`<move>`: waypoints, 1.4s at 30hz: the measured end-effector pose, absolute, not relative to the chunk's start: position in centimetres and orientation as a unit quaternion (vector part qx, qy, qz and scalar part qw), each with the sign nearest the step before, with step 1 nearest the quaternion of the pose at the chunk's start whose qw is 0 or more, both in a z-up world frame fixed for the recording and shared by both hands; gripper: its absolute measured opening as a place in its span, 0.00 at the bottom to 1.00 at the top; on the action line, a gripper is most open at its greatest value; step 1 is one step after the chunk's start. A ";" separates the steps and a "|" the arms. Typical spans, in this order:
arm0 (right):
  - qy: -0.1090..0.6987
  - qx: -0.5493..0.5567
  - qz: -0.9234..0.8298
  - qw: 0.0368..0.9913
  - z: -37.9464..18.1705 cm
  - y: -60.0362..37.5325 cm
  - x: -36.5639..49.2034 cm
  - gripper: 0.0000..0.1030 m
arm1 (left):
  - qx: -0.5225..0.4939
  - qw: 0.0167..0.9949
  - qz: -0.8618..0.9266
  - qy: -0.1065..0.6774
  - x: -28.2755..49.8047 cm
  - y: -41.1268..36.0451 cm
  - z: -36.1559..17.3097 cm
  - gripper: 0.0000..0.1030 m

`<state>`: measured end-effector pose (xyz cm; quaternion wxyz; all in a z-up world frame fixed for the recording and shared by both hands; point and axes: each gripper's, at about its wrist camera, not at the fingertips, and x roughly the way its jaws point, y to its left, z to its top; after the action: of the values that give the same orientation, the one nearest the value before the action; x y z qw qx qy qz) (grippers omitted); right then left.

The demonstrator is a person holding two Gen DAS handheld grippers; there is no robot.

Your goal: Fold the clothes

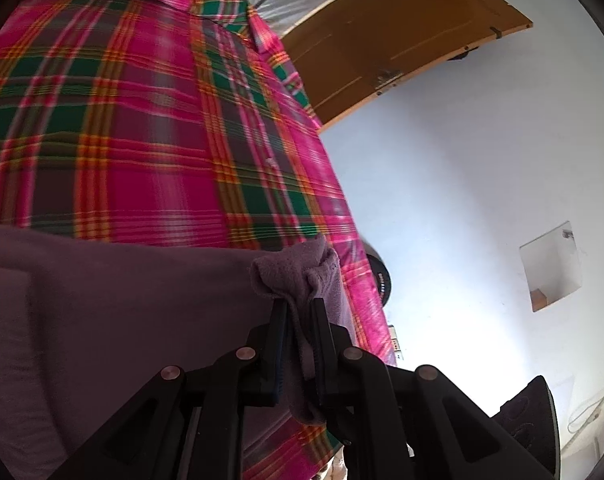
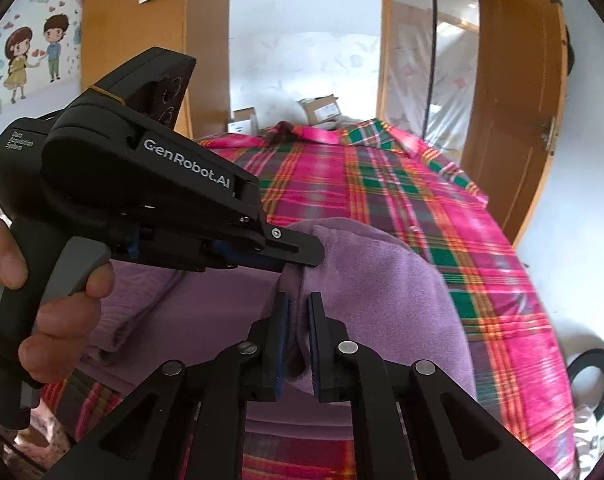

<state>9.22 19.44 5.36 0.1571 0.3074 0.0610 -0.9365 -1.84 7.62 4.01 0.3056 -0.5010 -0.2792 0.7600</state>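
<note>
A purple knit garment (image 2: pixel 381 292) lies on a bed covered with a pink, green and orange plaid sheet (image 2: pixel 441 208). My left gripper (image 1: pixel 300 308) is shut on a bunched edge of the purple garment (image 1: pixel 298 272), with cloth hanging between its fingers. In the right wrist view the left gripper (image 2: pixel 302 258) comes in from the left, held by a hand (image 2: pixel 62 308), its tips buried in the garment's fold. My right gripper (image 2: pixel 300 304) is shut on a fold of the same garment just below that spot. The two grippers sit very close together.
The plaid sheet (image 1: pixel 142 120) spreads wide beyond the garment. A wooden door (image 2: pixel 513 120) stands open at the right, beside a white wall (image 1: pixel 461 180). Cardboard boxes (image 2: pixel 321 110) sit behind the bed's far end. A black ring-shaped object (image 2: pixel 597 376) lies off the bed's right edge.
</note>
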 end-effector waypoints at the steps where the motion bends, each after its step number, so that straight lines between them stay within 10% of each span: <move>1: 0.062 0.310 -0.935 0.162 5.2 19.0 9.4 0.08 | -0.503 0.300 0.761 -0.279 -1.7 7.1 3.9 0.12; 30: -0.003 0.348 -0.906 0.242 2.5 19.1 9.9 0.08 | -0.504 0.244 0.774 -0.296 -1.9 3.9 1.3 0.11; 42: -0.011 0.376 -0.916 0.137 1.0 24.7 9.0 0.16 | -0.490 0.258 0.795 -0.245 -3.4 7.4 3.0 0.19</move>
<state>8.98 24.68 1.02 0.1370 0.3761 -0.0110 -0.9163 -3.44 7.43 3.01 0.2582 -0.4905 -0.2453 0.7953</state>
